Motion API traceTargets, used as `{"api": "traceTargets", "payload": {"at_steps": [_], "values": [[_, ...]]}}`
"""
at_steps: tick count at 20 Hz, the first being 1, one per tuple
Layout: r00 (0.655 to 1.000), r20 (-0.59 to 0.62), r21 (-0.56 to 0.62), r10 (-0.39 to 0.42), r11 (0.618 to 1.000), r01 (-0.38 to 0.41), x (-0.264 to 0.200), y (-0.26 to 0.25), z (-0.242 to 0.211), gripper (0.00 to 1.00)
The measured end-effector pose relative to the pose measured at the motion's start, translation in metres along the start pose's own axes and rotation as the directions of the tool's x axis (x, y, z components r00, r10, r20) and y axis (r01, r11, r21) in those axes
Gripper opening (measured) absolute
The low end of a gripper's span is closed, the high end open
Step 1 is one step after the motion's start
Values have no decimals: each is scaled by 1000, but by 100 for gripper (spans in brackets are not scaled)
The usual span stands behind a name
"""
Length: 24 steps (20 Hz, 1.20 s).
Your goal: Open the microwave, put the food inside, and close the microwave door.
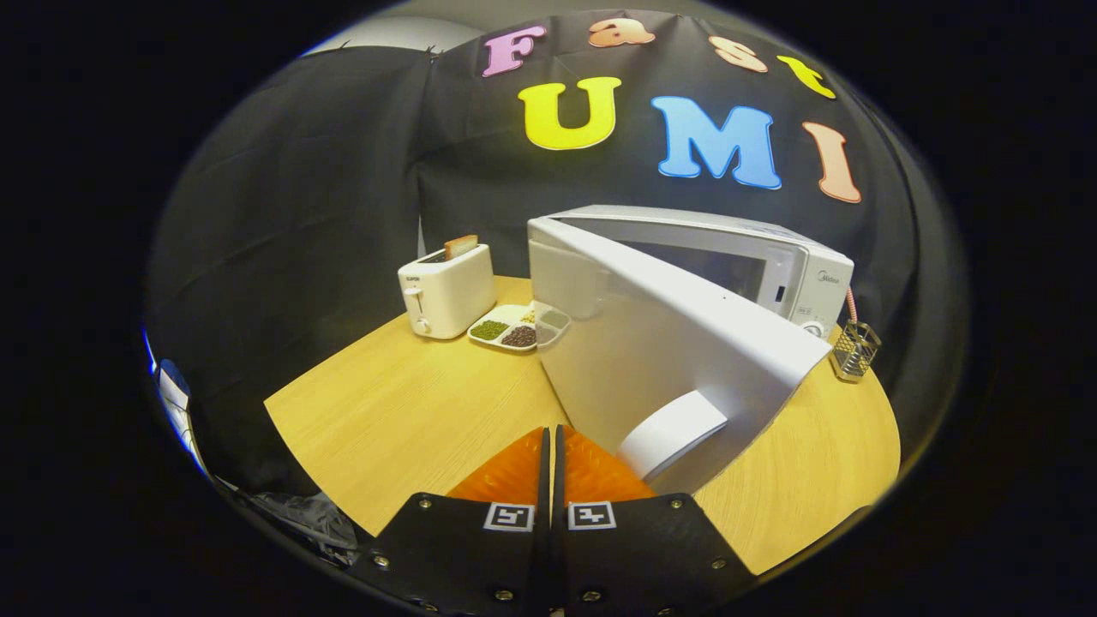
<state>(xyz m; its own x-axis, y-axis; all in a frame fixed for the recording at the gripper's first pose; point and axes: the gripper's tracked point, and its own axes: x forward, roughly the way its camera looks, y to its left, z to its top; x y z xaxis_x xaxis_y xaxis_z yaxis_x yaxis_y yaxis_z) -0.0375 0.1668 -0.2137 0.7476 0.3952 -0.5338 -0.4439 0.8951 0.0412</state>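
A white microwave stands on the wooden table, beyond my fingers and to the right. Its door is swung wide open toward me, outer face showing, and hides most of the cavity. The door's white handle lies just right of my fingertips. The food is a white divided tray with green, dark and pale fillings; it rests on the table between the toaster and the door's far edge. My gripper is shut, fingers pressed together with nothing between them, hovering low over the table beside the door.
A white toaster with a slice of toast sticking up stands left of the tray. A small wire holder sits at the microwave's right corner. Bare tabletop stretches left of my fingers to the table's edge.
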Motion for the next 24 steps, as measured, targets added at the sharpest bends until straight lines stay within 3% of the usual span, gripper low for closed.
{"api": "traceTargets", "payload": {"at_steps": [12,24], "values": [[995,25,5,-92,996,92,14,-76,20,0],[982,19,15,-188,982,188,61,-148,49,0]]}}
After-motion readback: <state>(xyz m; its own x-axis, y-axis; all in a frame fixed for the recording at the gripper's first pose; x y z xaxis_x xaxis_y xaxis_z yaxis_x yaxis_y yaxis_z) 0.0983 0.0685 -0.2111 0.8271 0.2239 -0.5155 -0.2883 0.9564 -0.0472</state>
